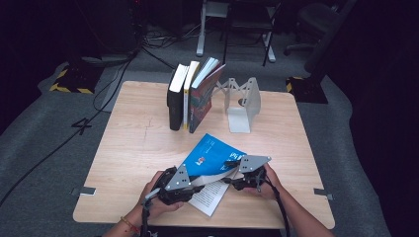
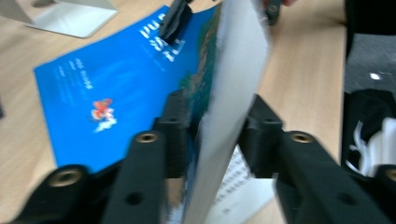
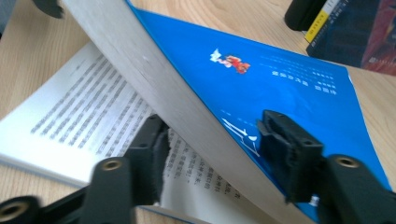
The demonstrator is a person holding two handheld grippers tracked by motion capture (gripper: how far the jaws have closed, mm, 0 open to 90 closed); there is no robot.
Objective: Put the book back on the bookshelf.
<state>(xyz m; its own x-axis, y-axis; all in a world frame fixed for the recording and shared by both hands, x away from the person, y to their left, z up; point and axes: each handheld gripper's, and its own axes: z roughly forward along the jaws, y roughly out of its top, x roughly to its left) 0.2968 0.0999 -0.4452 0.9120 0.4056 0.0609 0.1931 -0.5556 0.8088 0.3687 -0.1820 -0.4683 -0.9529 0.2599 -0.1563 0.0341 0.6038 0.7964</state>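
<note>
A blue paperback (image 1: 212, 153) lies open near the table's front edge, its cover and a thick block of pages lifted off the printed page (image 1: 210, 197) below. My left gripper (image 1: 197, 181) reaches in from the left. In the left gripper view (image 2: 217, 130) both pads rest against the raised block (image 2: 229, 93), one on the blue cover and one on the white side. My right gripper (image 1: 230, 172) comes from the right. In the right gripper view (image 3: 212, 140) its jaws straddle the block (image 3: 187, 116): one pad is at the cover, and the lower pad stands off over the printed page (image 3: 79, 112).
Three books (image 1: 190, 96) stand upright at the back of the wooden table (image 1: 138, 148), leaning rightward. A white metal bookend (image 1: 244, 106) stands to their right with a gap between. Chair legs and cables lie on the dark floor beyond.
</note>
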